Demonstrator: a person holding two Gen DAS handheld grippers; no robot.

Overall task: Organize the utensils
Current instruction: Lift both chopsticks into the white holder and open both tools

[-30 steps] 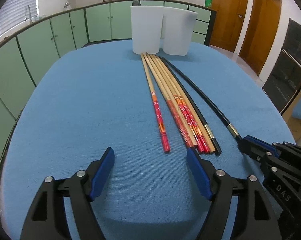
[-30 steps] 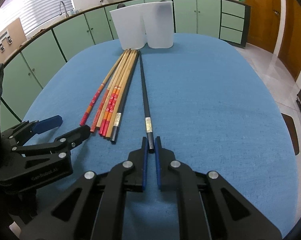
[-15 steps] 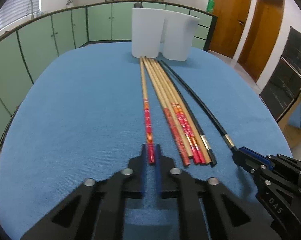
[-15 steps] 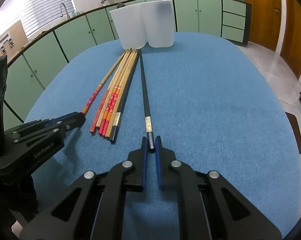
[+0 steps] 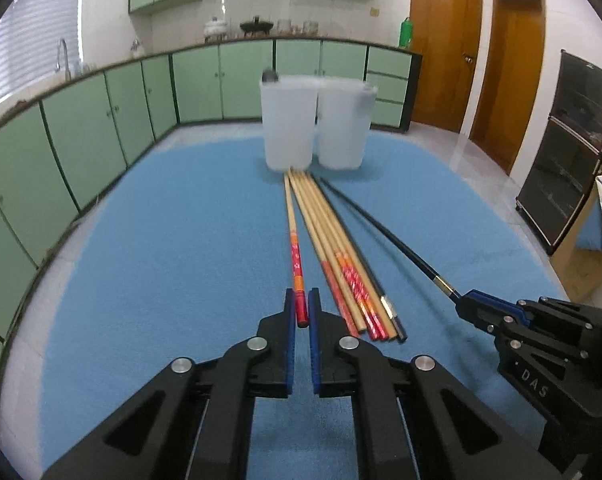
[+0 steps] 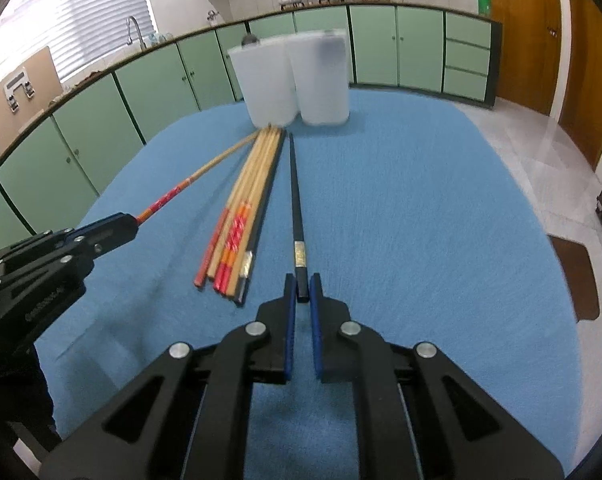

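The left gripper (image 5: 302,307) is clamped on the red-painted butt of a bamboo chopstick (image 5: 293,240), a pale wooden stick with red and orange patterned bands near its thick end. A second ago this gripper stood wide apart over the cloth with nothing between its pads; it has since closed on that stick and lifted its near end, which now angles away from the others toward 10 o'clock in the right wrist view. The right gripper (image 6: 302,289) is clamped on the square end of a black chopstick (image 6: 297,208) with a gold band, as it was a second ago, and the stick runs straight to 12 o'clock. Between the two held sticks, at about 11 o'clock from the right gripper, a bundle of chopsticks (image 6: 245,216) lies flat on the blue-covered bench (image 6: 421,200): several bamboo ones with red and orange ends and one black one with a silvery band, unmoved. Beyond their tips, at 12 o'clock, two translucent white containers (image 6: 293,80) stand side by side, touching, somewhat blurred.
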